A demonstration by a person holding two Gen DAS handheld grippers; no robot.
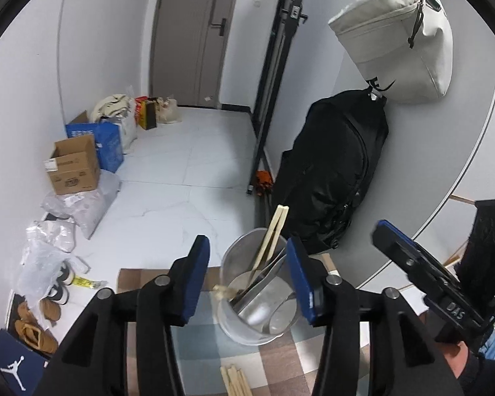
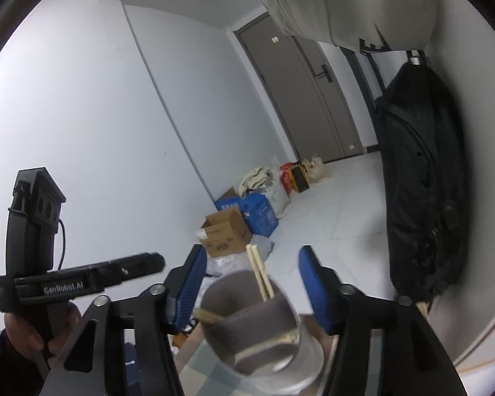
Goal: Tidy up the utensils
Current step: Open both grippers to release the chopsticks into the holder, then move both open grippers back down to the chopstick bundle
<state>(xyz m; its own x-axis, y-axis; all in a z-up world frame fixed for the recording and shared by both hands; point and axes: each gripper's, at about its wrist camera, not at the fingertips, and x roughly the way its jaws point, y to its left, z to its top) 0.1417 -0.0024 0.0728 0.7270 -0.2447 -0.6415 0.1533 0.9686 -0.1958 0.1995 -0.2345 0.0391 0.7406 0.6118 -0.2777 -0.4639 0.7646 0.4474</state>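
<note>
Standing on the checkered tablecloth, the clear plastic cup holds wooden chopsticks and metal spoons. Left gripper: jaws parted, cup between the blue pads, no contact visible. Right gripper: jaws likewise apart, flanking the cup, holding nothing. More chopsticks lie on the cloth nearer the camera.

a home entrance hall: ahead of the left gripper a grey-brown entry door with a black lever handle closes a white-tiled floor, brown cardboard boxes and tan shoes lie to its left, and a black backpack hangs to its right under a white canvas bag.
</note>
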